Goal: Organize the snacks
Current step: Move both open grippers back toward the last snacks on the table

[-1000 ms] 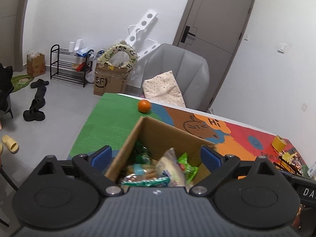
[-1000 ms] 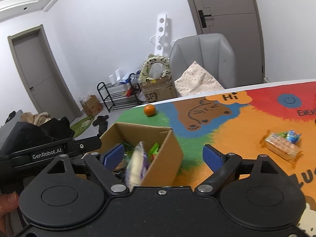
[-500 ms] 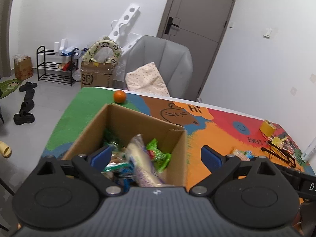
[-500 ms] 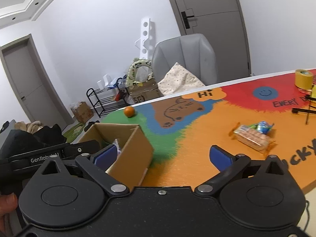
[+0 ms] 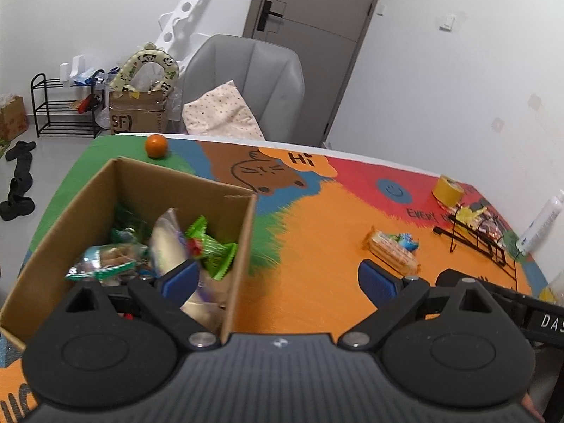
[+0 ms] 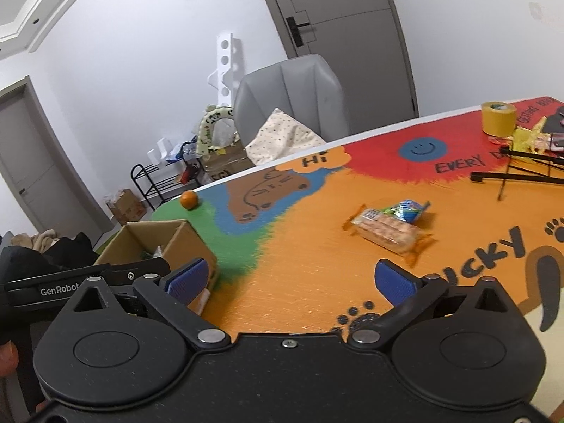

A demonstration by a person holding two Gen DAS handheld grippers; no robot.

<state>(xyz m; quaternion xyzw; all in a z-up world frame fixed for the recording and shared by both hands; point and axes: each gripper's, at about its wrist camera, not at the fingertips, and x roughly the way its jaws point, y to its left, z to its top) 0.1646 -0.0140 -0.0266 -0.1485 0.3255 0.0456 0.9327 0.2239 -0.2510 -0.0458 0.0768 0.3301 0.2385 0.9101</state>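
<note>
Left gripper [image 5: 276, 278] jaws apart above cardboard box [image 5: 243, 246] of snacks, right gripper [image 6: 289, 278] jaws apart, empty, cracker packet [image 6: 386, 234] mid-table, orange [image 6: 189, 199] near far edge

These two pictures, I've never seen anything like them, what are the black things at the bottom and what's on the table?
Each black shape is a handheld gripper with two blue-tipped fingers; a person holds one in each hand, with a camera on each looking forward. One picture is from the left gripper, the other from the right gripper. Both are open and hold nothing. On the colourful table stand a cardboard box with wrapped snacks inside, an orange, a cracker pack with a small blue-green packet beside it, a tape roll and a black wire rack.
</note>
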